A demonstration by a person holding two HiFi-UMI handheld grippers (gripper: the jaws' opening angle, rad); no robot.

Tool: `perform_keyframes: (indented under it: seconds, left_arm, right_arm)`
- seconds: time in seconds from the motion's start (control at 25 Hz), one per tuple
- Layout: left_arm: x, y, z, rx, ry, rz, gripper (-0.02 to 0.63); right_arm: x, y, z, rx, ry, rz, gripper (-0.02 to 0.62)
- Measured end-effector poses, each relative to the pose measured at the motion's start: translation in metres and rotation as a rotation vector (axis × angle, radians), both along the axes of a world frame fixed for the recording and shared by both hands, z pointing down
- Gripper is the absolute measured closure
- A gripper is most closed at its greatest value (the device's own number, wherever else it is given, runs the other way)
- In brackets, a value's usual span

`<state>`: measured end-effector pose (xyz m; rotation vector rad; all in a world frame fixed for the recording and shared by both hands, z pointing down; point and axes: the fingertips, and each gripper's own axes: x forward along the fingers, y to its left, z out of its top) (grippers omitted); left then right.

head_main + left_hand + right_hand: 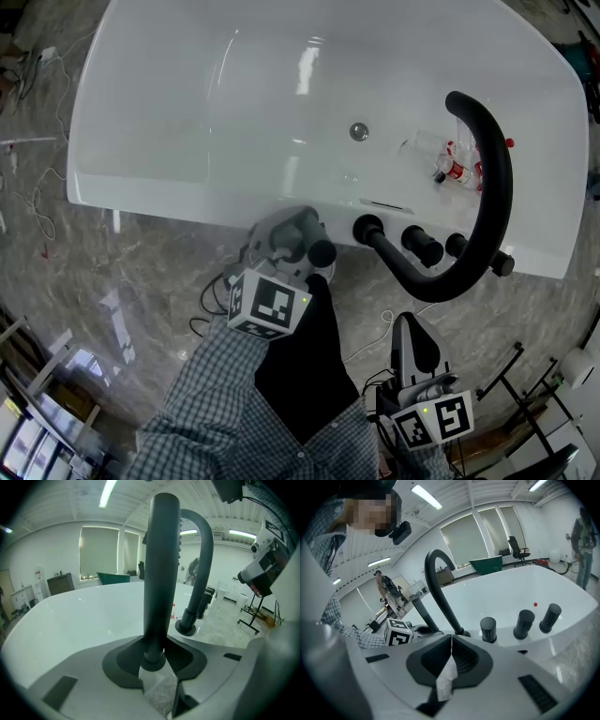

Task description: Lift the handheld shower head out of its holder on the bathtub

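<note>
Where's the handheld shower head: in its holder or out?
In: the shower head stands upright, base seated on the bathtub rim, inside the open left gripper.

No words or numbers can be read. The left marker cube (270, 305) and right marker cube (433, 419) bear only black-and-white square patterns. The label on the bottle (457, 172) in the bathtub (187, 112) is too small to read.

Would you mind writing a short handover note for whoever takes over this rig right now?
Left gripper: open, jaws on either side of the handheld shower head, not clamped on it.
Right gripper: shut, empty, held back from the bathtub.
Shower head: upright on the tub rim beside the curved spout, not yet lifted.
Done: approach.
Left to do: close on the shower head and lift it out.
</note>
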<state>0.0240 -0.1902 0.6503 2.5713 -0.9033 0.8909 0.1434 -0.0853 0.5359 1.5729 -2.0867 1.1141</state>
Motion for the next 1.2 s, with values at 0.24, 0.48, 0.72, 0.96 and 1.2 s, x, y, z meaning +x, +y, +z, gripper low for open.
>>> perform_keyframes:
  seconds: [0.24, 0.48, 0.72, 0.96, 1.2]
  left_arm:
    - [0.001, 0.002, -0.008, 0.003, -0.011, 0.007, 0.482]
    - [0.001, 0.006, -0.021, 0.007, -0.018, 0.015, 0.482]
    - [0.0, 0.009, -0.035, 0.014, -0.023, 0.015, 0.482]
    - [-0.003, 0.011, -0.057, 0.014, -0.029, 0.002, 0.482]
    - [-0.003, 0.013, -0.081, 0.029, -0.034, 0.012, 0.482]
  right_arm:
    - [0.005, -0.002, -0.005, 0.019, -0.003, 0.017, 0.577]
    - [0.009, 0.0, -0.013, 0.036, 0.006, 0.029, 0.577]
    - [0.008, 0.001, -0.021, 0.057, 0.004, 0.031, 0.577]
    - [0.005, 0.0, -0.036, 0.084, 0.006, 0.048, 0.577]
    - [0.002, -0.002, -0.051, 0.114, 0.004, 0.056, 0.577]
